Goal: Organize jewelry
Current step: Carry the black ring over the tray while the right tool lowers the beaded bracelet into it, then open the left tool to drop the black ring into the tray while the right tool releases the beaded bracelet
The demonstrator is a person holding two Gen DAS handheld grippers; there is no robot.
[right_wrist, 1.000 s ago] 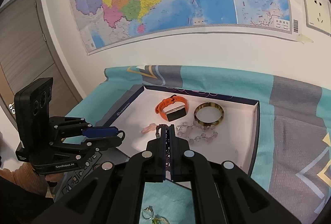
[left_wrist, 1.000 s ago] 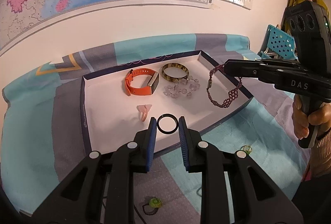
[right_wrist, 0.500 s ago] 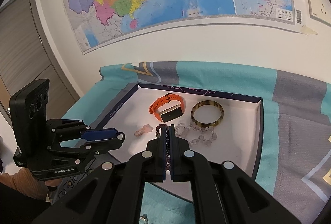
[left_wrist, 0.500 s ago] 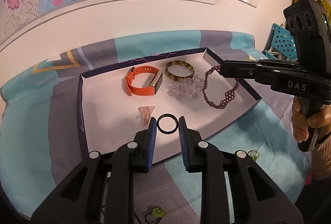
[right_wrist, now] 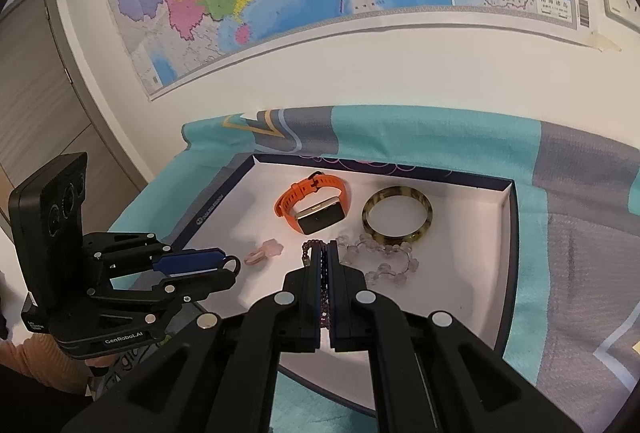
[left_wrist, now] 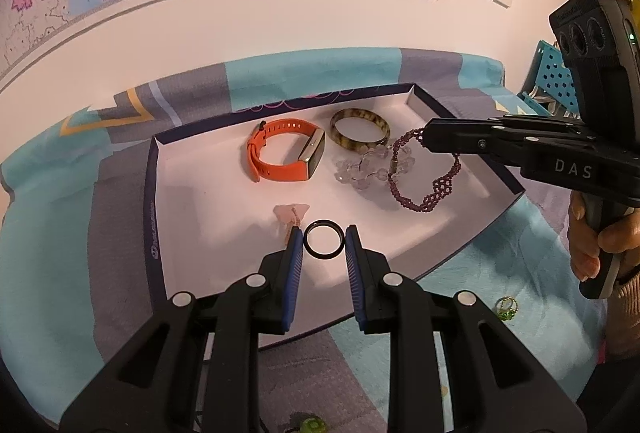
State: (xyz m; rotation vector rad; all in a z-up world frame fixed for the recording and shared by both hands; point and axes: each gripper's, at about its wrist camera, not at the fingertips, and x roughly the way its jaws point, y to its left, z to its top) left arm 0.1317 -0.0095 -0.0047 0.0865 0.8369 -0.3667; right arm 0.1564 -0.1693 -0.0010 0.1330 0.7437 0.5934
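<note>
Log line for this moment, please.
left gripper: holding black ring | right gripper: holding purple bracelet | both over tray

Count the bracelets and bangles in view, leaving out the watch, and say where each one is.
3: tortoiseshell bangle at the tray's back; clear bead bracelet lying before it; purple beaded bracelet hanging from the right gripper. None seems hidden.
</note>
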